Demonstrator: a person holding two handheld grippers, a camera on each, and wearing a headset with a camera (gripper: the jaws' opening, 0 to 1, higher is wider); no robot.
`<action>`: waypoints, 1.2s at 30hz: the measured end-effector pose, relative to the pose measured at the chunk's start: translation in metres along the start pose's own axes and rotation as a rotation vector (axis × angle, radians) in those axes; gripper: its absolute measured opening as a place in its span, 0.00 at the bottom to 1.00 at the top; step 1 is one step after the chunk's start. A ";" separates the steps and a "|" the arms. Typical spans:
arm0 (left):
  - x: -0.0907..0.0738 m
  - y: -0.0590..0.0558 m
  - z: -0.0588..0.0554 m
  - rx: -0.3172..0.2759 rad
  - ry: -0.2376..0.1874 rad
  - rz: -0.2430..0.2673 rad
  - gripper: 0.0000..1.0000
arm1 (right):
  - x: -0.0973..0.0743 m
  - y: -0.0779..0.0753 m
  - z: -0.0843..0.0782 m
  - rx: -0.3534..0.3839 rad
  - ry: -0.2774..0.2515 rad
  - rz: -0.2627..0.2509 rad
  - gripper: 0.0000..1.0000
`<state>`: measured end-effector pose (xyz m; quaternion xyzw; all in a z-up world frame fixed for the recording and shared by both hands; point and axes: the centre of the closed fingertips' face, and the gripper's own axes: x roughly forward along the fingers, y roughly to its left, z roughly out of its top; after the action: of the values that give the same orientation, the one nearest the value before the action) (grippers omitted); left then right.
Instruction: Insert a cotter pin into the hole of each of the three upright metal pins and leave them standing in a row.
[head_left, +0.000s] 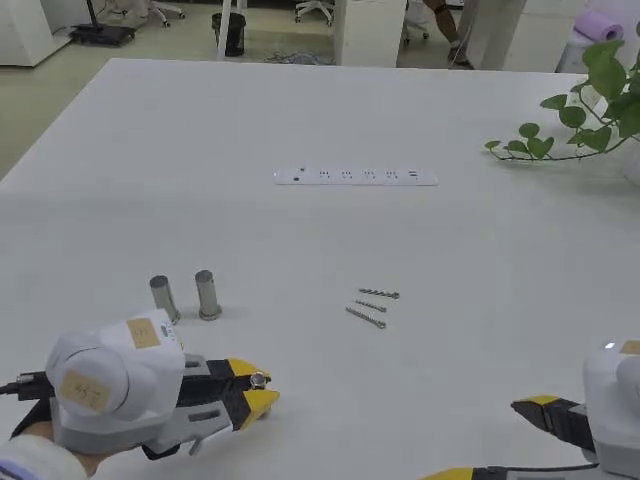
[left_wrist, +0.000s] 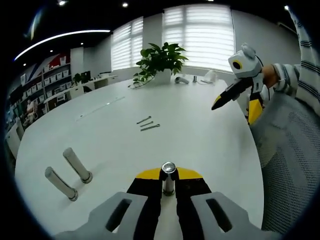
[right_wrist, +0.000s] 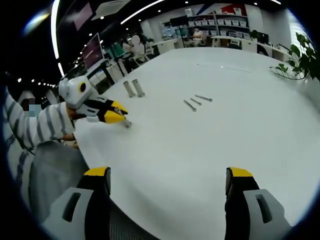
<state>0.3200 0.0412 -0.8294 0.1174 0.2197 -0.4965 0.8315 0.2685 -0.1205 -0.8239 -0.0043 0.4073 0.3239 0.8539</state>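
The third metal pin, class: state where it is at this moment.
The pin is clamped between the left gripper's jaws at the table's near left; in the head view the two standing pins stand just beyond it.

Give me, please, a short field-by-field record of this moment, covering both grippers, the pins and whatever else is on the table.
left gripper: shut on one metal pin, near the table front edge
right gripper: open, empty, jaws wide apart
standing metal pins: two, upright, side by side, not touching
cotter pins: three, lying loose together, none inserted
other: power strip; plant at far right
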 end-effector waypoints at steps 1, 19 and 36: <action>0.000 0.000 0.000 -0.005 -0.001 0.001 0.08 | 0.000 0.000 0.000 0.000 0.001 0.001 0.97; -0.009 0.003 -0.014 -0.082 0.036 0.001 0.33 | -0.001 -0.003 0.001 -0.011 -0.005 -0.019 0.96; -0.028 0.001 -0.017 -0.134 0.023 0.016 0.99 | -0.001 -0.007 0.001 -0.008 -0.004 -0.025 0.96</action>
<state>0.3055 0.0707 -0.8309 0.0691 0.2610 -0.4726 0.8389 0.2724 -0.1266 -0.8243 -0.0123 0.4043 0.3146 0.8587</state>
